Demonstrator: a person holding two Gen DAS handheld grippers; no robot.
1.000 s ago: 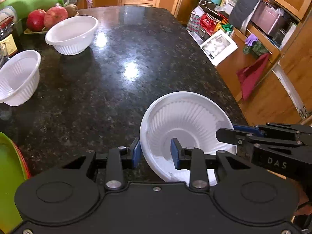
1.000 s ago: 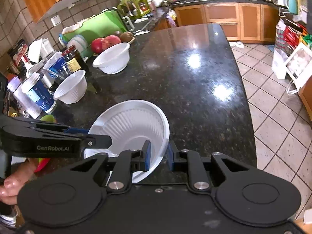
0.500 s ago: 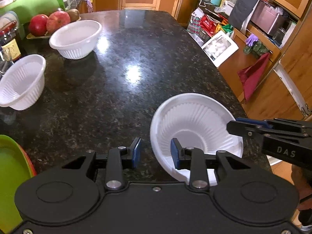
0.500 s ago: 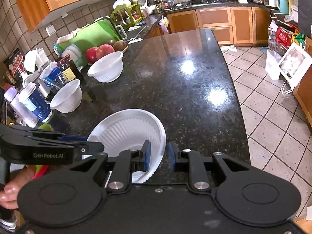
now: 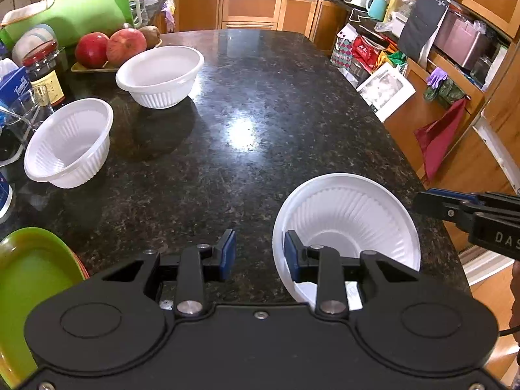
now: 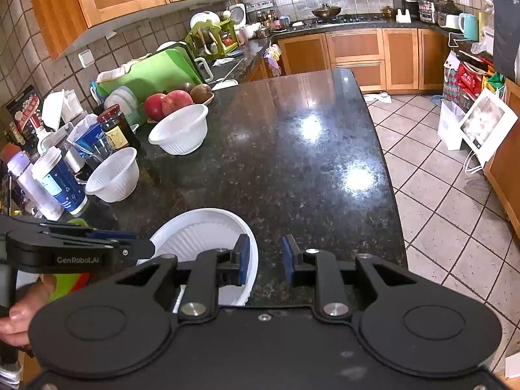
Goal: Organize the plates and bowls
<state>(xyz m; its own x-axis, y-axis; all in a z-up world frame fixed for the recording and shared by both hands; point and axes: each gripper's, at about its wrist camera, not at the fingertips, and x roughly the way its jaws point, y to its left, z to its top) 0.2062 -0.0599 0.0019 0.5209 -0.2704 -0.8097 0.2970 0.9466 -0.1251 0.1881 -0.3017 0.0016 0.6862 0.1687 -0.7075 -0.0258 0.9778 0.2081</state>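
Observation:
A white ribbed bowl [image 5: 349, 216] sits on the dark granite counter near its front right edge; it also shows in the right wrist view [image 6: 201, 234]. My left gripper [image 5: 259, 253] is open, its right finger inside the bowl's near rim and its left finger outside. My right gripper [image 6: 266, 256] is open, with its left finger over the bowl's right rim. Two more white bowls stand at the left: a nearer one [image 5: 68, 143] and a farther one [image 5: 161, 76].
A green plate [image 5: 29, 279] on a stack lies at the front left. Jars, cartons and a glass [image 6: 61, 169] crowd the left edge. A tray of red fruit [image 5: 110, 47] sits behind the far bowl. The counter's right edge drops to a tiled floor [image 6: 448, 195].
Both grippers have opened wider and let go of the bowl's rim. The bowl now rests flatter on the counter, and both cameras have drawn back and up a little.

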